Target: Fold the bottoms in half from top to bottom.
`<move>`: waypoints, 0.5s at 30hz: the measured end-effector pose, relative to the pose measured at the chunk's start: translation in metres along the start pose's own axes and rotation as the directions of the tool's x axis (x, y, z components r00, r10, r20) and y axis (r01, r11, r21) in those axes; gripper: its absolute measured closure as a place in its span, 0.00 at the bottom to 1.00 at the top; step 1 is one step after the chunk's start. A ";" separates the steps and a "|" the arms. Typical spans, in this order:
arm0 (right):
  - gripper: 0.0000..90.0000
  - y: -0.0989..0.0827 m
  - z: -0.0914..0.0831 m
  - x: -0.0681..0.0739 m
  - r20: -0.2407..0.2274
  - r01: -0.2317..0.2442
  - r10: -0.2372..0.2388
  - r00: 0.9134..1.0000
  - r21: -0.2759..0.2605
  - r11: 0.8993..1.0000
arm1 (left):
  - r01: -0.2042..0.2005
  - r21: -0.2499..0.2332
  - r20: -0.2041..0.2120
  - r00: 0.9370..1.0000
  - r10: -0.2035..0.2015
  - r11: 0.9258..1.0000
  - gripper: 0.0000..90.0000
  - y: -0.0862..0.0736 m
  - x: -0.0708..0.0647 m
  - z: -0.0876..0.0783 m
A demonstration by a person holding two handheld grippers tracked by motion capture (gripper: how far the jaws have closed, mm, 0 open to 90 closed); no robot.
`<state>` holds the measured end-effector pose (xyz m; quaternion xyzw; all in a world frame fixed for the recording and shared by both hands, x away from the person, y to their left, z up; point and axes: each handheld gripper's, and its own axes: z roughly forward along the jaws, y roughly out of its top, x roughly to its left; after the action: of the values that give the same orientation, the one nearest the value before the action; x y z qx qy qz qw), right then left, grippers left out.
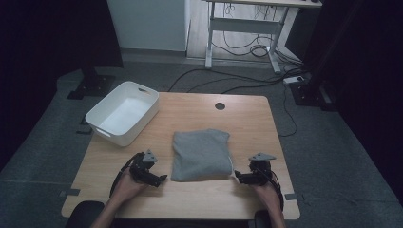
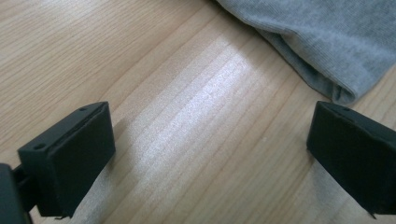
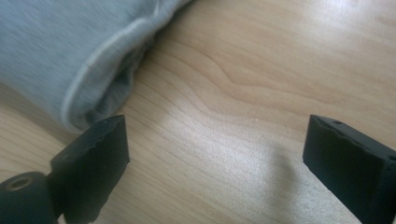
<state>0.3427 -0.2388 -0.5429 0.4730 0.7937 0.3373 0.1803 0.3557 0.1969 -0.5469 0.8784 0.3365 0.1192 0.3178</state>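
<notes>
Now the folded grey garment [image 1: 201, 155] lies flat at the lower middle of the frame on the desk [image 1: 247, 118], likely set down neatly for moving to the white bin [image 1: 122, 113] at upper left. Both the left gripper [image 1: 161, 179] and right gripper [image 1: 236, 175] flank its near corners, jaws spread wide, pinching nothing

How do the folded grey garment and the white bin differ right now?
The folded grey garment is soft and lies flat mid-table between the open left gripper and right gripper; the white bin is rigid, tall-walled and empty. The garment lies squarely; the bin sits angled at the table's far-left corner, overhanging it. Both rest on the table.
</notes>
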 end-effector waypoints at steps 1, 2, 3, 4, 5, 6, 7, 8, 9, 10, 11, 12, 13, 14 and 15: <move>0.06 -0.002 0.002 0.000 0.001 0.002 -0.002 1.000 0.001 1.000 | 0.000 -0.017 0.001 1.000 0.000 1.000 0.00 -0.001 0.001 0.001; 0.06 -0.004 0.004 0.000 0.001 0.007 -0.007 1.000 0.010 1.000 | 0.002 -0.023 0.001 1.000 -0.002 1.000 0.00 -0.002 0.002 0.001; 0.02 -0.006 0.006 0.000 0.007 0.016 -0.016 1.000 0.024 1.000 | 0.002 -0.024 0.002 1.000 -0.002 1.000 0.00 -0.002 0.003 0.001; 0.00 -0.007 0.008 0.001 0.012 0.027 -0.027 1.000 0.019 0.999 | 0.001 -0.024 0.003 1.000 -0.001 1.000 0.00 -0.002 0.003 0.001; 0.00 -0.008 0.009 0.000 0.012 0.024 -0.024 1.000 0.012 1.000 | 0.001 -0.024 0.003 1.000 -0.001 1.000 0.00 -0.002 0.003 0.001; 0.00 -0.009 0.009 0.000 0.012 0.025 -0.025 1.000 0.007 1.000 | 0.001 -0.024 0.003 1.000 -0.001 1.000 0.00 -0.002 0.003 0.001; 0.00 -0.010 0.009 0.000 0.010 0.025 -0.025 1.000 -0.002 1.000 | 0.001 -0.024 0.003 1.000 -0.001 1.000 0.00 -0.002 0.003 0.001; 0.00 -0.011 0.009 0.000 0.013 0.022 -0.022 1.000 -0.010 1.000 | 0.001 -0.024 0.002 1.000 -0.001 1.000 0.00 -0.002 0.003 0.001; 0.00 -0.011 0.009 0.000 0.014 0.022 -0.022 1.000 -0.010 1.000 | 0.001 -0.024 0.003 1.000 -0.001 1.000 0.00 -0.002 0.003 0.001; 0.00 -0.011 0.009 0.000 0.014 0.022 -0.022 1.000 -0.010 1.000 | 0.002 -0.024 0.002 1.000 -0.002 1.000 0.00 -0.002 0.003 0.001; 0.00 -0.011 0.009 0.000 0.014 0.022 -0.022 1.000 -0.010 1.000 | 0.002 -0.024 0.002 1.000 -0.002 1.000 0.00 -0.002 0.003 0.001; 0.00 -0.011 0.009 0.000 0.014 0.022 -0.022 1.000 -0.010 1.000 | 0.003 -0.025 0.002 1.000 -0.003 1.000 0.00 -0.002 0.003 0.001; 0.00 -0.011 0.009 0.000 0.013 0.022 -0.022 1.000 -0.010 1.000 | 0.003 -0.025 0.001 1.000 -0.003 1.000 0.00 -0.002 0.003 0.001; 0.00 -0.011 0.009 0.000 0.012 0.023 -0.023 1.000 -0.010 1.000 | 0.005 -0.025 0.000 1.000 -0.005 1.000 0.00 -0.002 0.003 0.001; 0.00 -0.011 0.009 0.000 0.011 0.025 -0.025 1.000 -0.010 1.000 | 0.005 -0.025 -0.001 1.000 -0.005 1.000 0.00 -0.002 0.003 0.001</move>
<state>0.3415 -0.2393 -0.5567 0.4641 0.7968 0.3365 0.1912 0.3576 0.1990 -0.5490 0.8735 0.3374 0.1228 0.3287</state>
